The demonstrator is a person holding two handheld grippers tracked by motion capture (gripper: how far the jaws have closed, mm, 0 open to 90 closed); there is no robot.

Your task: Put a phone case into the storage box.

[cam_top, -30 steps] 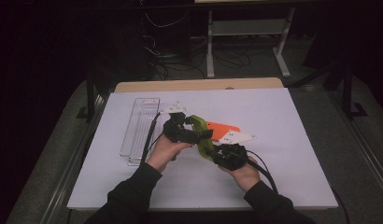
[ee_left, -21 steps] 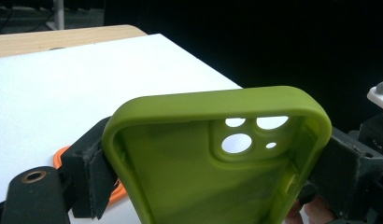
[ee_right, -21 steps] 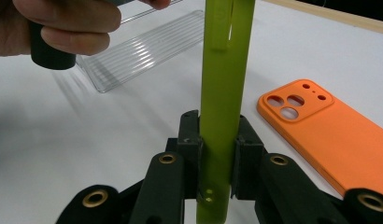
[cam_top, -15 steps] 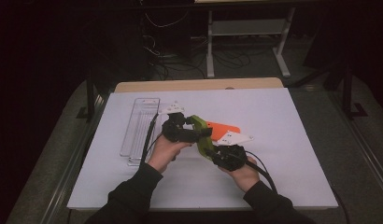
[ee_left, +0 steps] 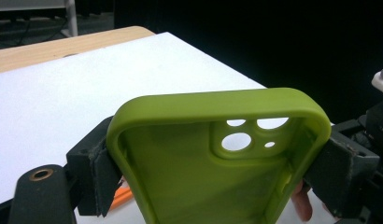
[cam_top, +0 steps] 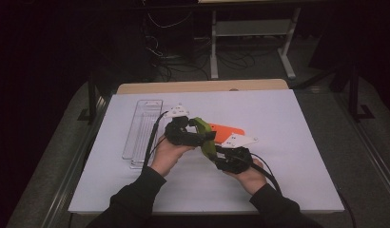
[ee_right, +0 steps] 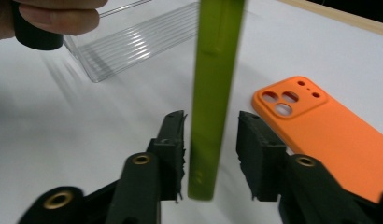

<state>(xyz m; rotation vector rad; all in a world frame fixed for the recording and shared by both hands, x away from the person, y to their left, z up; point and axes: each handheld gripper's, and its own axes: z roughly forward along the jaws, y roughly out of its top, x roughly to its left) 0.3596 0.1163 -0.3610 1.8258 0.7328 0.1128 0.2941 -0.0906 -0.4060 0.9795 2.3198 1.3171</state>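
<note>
My right gripper (cam_top: pixel 220 153) sits nearest me, and its jaws have just been opening: they stand apart on either side of the green phone case (ee_right: pixel 213 93), whose edge hangs between them; whether a pad still touches it I cannot tell. My left gripper (ee_left: pixel 217 158) is clamped across that case, one pad on each long side, holding it up off the white sheet (cam_top: pixel 288 142) that covers the table. Just beyond the case lies an orange phone case (cam_top: pixel 226 130), flat on the sheet with its camera holes up. To the left stands a clear plastic tray (cam_top: pixel 141 128). Past the sheet a strip of bare wooden tabletop (cam_top: pixel 202 86) shows. Behind it the room is dark, with cables on the floor and a pale metal stand (cam_top: pixel 252 28).
</note>
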